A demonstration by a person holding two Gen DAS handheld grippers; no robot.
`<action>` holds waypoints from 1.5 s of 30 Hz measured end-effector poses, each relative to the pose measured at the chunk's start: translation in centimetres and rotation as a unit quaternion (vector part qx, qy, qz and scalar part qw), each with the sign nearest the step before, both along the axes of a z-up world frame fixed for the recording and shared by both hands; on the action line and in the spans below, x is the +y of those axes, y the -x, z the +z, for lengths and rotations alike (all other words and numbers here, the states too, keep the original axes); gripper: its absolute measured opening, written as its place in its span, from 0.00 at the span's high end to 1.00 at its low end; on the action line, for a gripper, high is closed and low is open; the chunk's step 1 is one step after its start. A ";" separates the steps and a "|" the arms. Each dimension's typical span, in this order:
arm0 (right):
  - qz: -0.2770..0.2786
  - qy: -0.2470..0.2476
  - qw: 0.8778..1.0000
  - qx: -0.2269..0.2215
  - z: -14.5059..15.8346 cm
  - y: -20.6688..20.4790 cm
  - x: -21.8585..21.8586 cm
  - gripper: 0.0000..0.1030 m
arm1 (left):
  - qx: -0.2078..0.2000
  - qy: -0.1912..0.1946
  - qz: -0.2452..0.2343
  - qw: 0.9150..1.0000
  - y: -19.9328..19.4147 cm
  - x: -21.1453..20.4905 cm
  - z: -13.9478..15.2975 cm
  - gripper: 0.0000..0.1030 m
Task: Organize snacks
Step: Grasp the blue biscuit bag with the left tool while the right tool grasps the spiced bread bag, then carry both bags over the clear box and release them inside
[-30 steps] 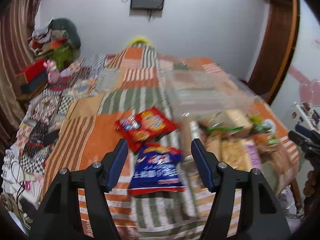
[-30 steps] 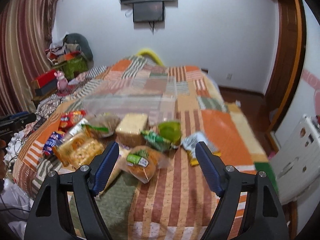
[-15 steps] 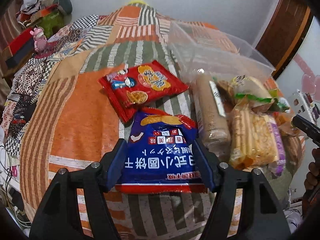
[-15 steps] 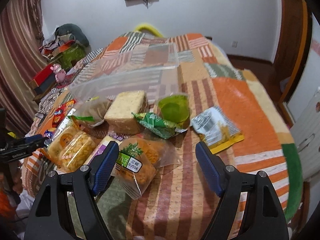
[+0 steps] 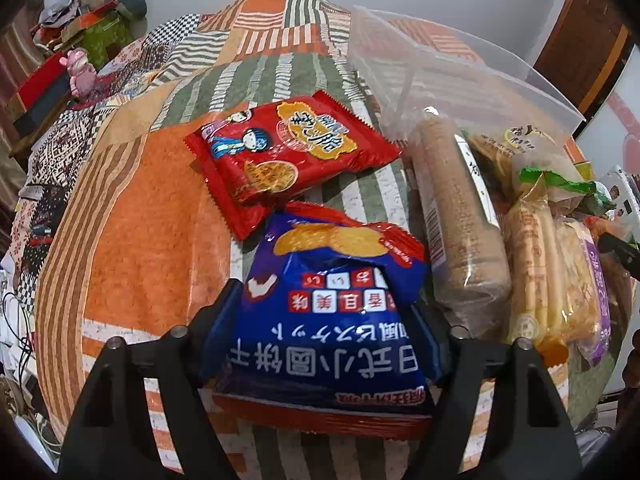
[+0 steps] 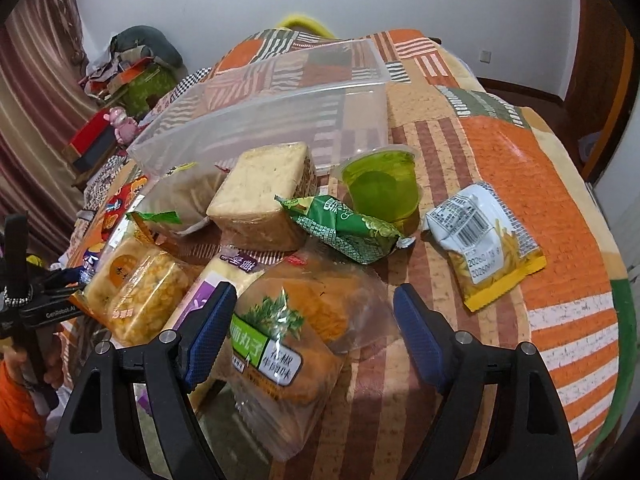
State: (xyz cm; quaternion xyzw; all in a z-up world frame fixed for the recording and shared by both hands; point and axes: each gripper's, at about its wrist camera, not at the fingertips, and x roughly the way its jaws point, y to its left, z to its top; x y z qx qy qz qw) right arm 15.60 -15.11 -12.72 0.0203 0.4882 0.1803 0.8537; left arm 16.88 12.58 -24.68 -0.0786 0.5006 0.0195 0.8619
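Lowered since a second ago onto the blue foil snack bag (image 5: 332,320), left gripper (image 5: 330,312) spread wide, bag lying between both fingers. Ahead of it, red foil snack packet (image 5: 288,156). Right gripper (image 6: 314,328) likewise spread, straddling clear-wrapped orange bread loaf (image 6: 296,344) on the patchwork bedspread (image 6: 560,208).

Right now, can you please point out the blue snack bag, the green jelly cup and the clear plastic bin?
blue snack bag (image 5: 332,320): left wrist view, printed front.
green jelly cup (image 6: 380,188): right wrist view, side wall.
clear plastic bin (image 6: 280,116): right wrist view, near wall.
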 end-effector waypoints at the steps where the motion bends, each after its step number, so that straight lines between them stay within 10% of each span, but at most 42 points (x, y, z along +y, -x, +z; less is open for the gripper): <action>1: -0.001 0.000 1.000 0.001 -0.1 -0.2 -0.1 0.25 | -0.002 -0.002 -0.001 1.000 0.0 0.0 0.0 0.31; 9: 0.008 -0.011 1.000 0.006 -0.1 0.1 -0.5 0.52 | -0.015 -0.019 -0.008 1.000 1.2 -0.9 1.0 0.41; 28: -0.004 -0.015 0.999 -0.052 3.6 2.1 -2.0 0.54 | -0.108 -0.050 -0.005 0.993 5.0 -2.5 8.6 0.41; 45: -0.005 -0.031 0.991 -0.130 7.5 -1.1 -0.4 0.54 | -0.181 -0.038 -0.031 0.982 -0.3 -4.7 13.6 0.41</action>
